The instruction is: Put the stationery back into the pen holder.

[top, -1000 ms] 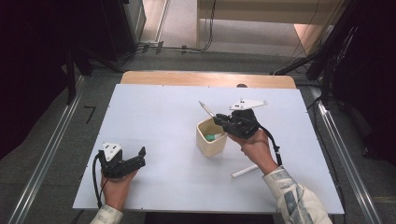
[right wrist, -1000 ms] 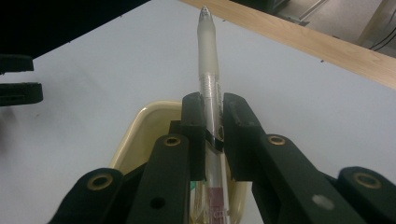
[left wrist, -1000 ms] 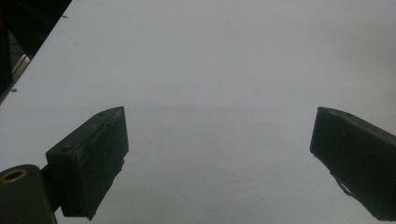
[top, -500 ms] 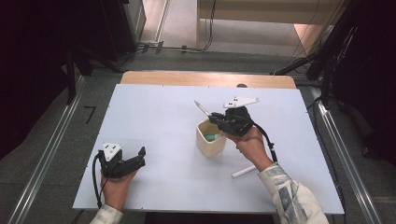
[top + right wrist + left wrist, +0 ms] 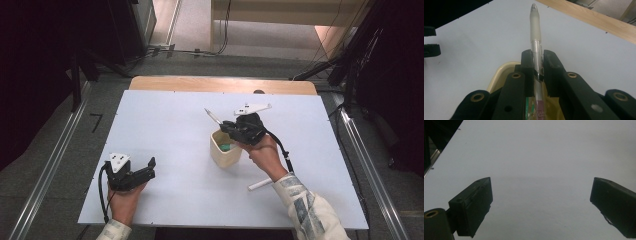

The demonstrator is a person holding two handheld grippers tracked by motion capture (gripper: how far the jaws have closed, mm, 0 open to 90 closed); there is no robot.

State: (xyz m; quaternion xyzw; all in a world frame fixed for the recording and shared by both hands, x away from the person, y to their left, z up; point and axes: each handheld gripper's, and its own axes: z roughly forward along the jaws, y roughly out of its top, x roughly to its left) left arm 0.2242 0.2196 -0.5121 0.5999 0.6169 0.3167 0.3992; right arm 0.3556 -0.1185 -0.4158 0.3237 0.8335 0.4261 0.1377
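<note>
A pen (image 5: 535,37) is held clamped between the jaws of the right gripper (image 5: 226,126), its capped or tipped end pointing up and away from the hand. The gripper is positioned directly above the rim of a cream cup (image 5: 223,150) standing near the middle of the white table (image 5: 165,125); in the right gripper view the lower end of the pen is seen reaching down into the cup's mouth, where something green is also noted. The pen is judged not yet released, so this placement is counted as in hand rather than done. A second pen (image 5: 260,184) lies flat on the table near the right forearm, well apart from the cup, and is judged still to be collected. The left gripper (image 5: 145,172) rests at the near left of the table, jaws spread wide, with nothing between them.
</note>
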